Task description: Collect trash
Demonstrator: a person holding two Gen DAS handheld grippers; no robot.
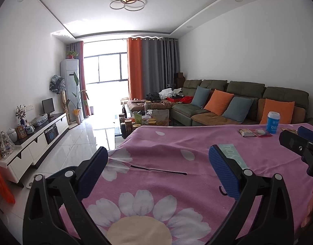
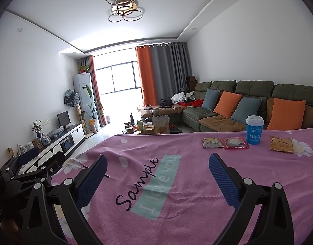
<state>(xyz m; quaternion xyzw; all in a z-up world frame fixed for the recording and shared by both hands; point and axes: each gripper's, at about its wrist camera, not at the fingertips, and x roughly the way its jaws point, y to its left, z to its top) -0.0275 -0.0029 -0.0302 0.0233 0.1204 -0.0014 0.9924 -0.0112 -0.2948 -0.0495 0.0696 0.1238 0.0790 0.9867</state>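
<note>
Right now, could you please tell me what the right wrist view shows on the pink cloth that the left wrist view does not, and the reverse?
Only the right wrist view shows the whole yellow-brown snack wrapper and the cloth's printed "Sample" lettering. Only the left wrist view shows the large white daisy print and the thin black line across the cloth. Both show the pink flowered cloth, the blue lidded cup, the red snack packet, the cream snack packet and the green sofa. Both grippers, left and right, have their fingers apart and empty.
</note>
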